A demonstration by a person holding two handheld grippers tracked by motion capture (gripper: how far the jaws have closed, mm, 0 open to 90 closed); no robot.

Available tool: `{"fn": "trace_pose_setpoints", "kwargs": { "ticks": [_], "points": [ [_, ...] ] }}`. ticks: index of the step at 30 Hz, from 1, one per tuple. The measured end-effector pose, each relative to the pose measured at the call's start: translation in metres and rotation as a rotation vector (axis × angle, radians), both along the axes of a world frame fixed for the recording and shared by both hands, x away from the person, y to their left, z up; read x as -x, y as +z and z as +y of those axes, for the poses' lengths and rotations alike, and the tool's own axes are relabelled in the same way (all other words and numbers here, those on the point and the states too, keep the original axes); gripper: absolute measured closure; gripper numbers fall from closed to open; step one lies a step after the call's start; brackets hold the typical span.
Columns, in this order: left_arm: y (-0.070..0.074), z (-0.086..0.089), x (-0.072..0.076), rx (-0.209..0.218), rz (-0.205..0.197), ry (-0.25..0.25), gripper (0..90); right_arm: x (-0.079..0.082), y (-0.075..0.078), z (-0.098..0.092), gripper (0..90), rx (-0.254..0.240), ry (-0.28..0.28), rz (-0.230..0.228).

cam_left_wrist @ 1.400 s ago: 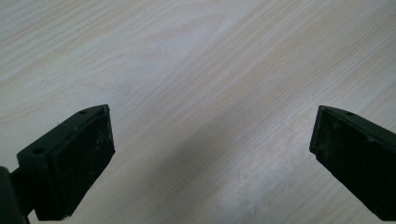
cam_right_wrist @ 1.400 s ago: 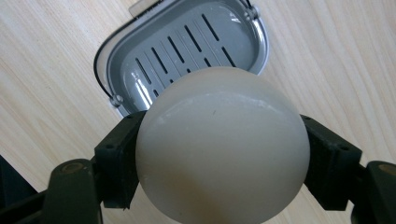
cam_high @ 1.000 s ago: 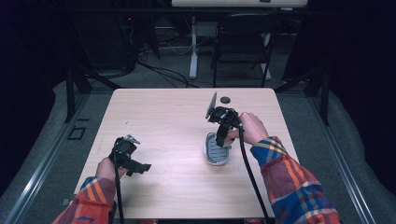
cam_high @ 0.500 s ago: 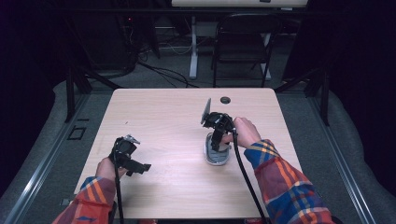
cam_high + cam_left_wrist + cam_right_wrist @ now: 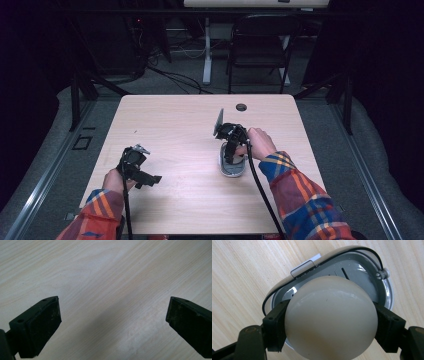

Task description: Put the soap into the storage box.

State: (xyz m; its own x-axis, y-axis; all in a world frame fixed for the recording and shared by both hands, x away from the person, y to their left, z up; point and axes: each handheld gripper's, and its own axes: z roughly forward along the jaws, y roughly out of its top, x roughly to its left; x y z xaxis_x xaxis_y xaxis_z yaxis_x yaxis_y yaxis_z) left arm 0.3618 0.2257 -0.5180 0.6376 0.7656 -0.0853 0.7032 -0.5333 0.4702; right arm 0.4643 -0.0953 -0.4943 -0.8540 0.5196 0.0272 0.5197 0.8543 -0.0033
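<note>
A pale, cream egg (image 5: 330, 317) is clamped between the two black jaws of my right gripper (image 5: 331, 326), which is shut on it. Just beneath it lies a grey oval dish (image 5: 364, 272) with a black wire around its rim and a small clear tab at one side. From above, my right gripper (image 5: 229, 150) points down over that dish (image 5: 233, 170) at the table's right middle. My left gripper (image 5: 149, 180) rests near the front left, jaws wide open (image 5: 112, 322) over bare wood, holding nothing.
The light wooden table (image 5: 170, 125) has a dark cable hole (image 5: 241, 107) near its far edge. A black chair (image 5: 260, 45) and cables stand on the floor beyond. Bare wood spreads between the two grippers.
My right gripper has shifted slightly left and nearer to the person, coming down with the egg over the oval dish. The left gripper has stayed put.
</note>
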Motion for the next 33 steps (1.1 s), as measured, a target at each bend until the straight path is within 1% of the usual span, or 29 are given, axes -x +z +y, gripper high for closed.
{"fn": "trace_pose_setpoints", "kwargs": {
  "ticks": [8, 12, 15, 17, 24, 26, 28, 31, 33],
  "points": [
    [0.0, 0.0, 0.0, -0.002, 0.001, -0.001, 0.0, 0.0, -0.008, 0.0, 24.4, 0.002, 0.009, 0.002],
    [0.0, 0.0, 0.0, -0.002, 0.001, -0.001, 0.0, 0.001, -0.011, -0.002, 24.3, -0.001, 0.003, 0.002],
    [0.0, 0.0, 0.0, -0.002, 0.001, -0.002, 0.0, 0.001, -0.012, -0.003, 24.3, -0.006, -0.003, 0.001],
    [0.0, 0.0, 0.0, -0.002, 0.002, -0.003, 0.0, 0.001, -0.011, -0.003, 24.3, 0.0, -0.008, 0.005],
    [0.0, 0.0, 0.0, -0.002, 0.002, -0.003, 0.0, 0.002, -0.015, -0.006, 24.2, -0.008, -0.017, -0.002],
    [0.0, 0.0, 0.0, -0.003, 0.002, -0.003, 0.0, 0.001, -0.016, -0.006, 24.2, -0.006, -0.015, -0.002],
    [0.0, 0.0, 0.0, -0.003, 0.002, -0.003, 0.0, 0.001, -0.017, -0.007, 24.1, 0.005, -0.019, 0.01],
    [0.0, 0.0, 0.0, -0.002, 0.003, -0.002, 0.0, 0.002, -0.018, -0.008, 23.6, -0.008, -0.028, 0.007],
    [0.0, 0.0, 0.0, -0.002, 0.003, -0.003, 0.0, 0.002, -0.016, -0.009, 23.4, -0.008, -0.028, 0.007]
  ]
}}
